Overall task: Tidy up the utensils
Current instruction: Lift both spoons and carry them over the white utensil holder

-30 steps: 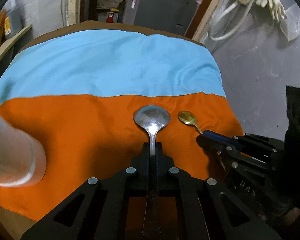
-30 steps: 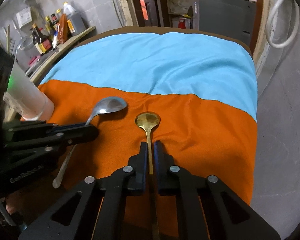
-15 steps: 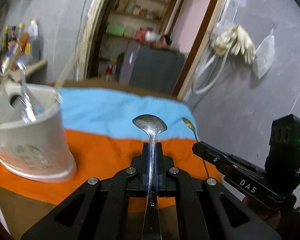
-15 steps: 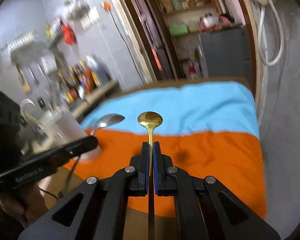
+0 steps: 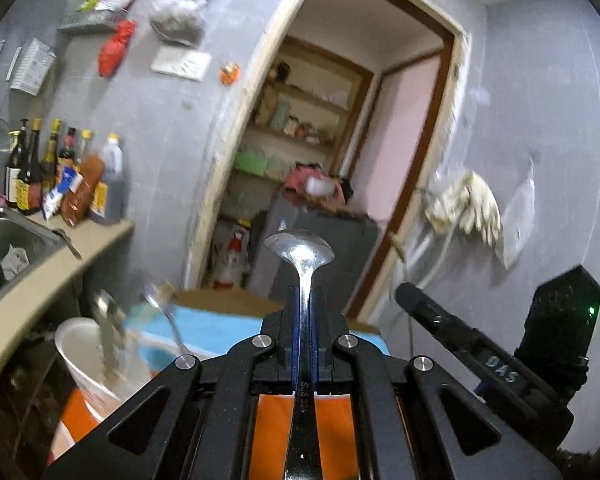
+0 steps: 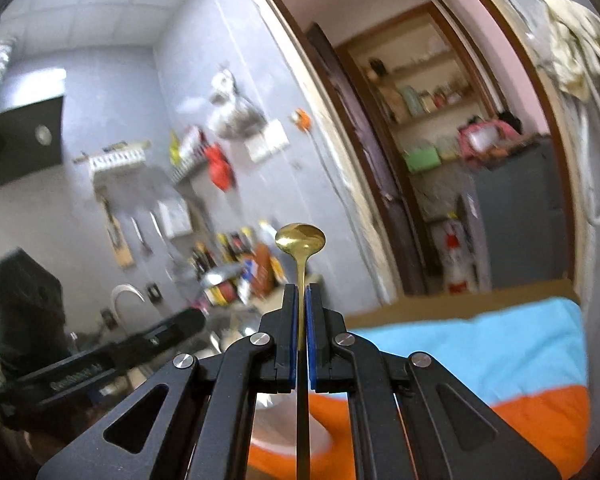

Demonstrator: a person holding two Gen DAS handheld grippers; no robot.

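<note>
My left gripper (image 5: 303, 294) is shut on a large silver spoon (image 5: 300, 250), bowl pointing up and forward, lifted high off the table. My right gripper (image 6: 301, 292) is shut on a small gold spoon (image 6: 300, 237), also raised and tilted upward. A white holder cup (image 5: 88, 354) with several utensils in it stands at lower left in the left wrist view, blurred. The right gripper's body (image 5: 480, 354) shows to the right in the left wrist view; the left gripper's body (image 6: 112, 354) shows to the left in the right wrist view.
The table carries an orange and light blue cloth (image 6: 480, 356). A counter with sauce bottles (image 5: 60, 176) and a sink (image 5: 4, 236) lies to the left. A doorway with shelves (image 5: 300, 128) and a grey cabinet (image 6: 516, 216) are behind the table.
Both grippers have lifted their spoons off the orange cloth and tilted upward, so the views now face the wall and doorway. The white cup has dropped to the lower left of the left view.
</note>
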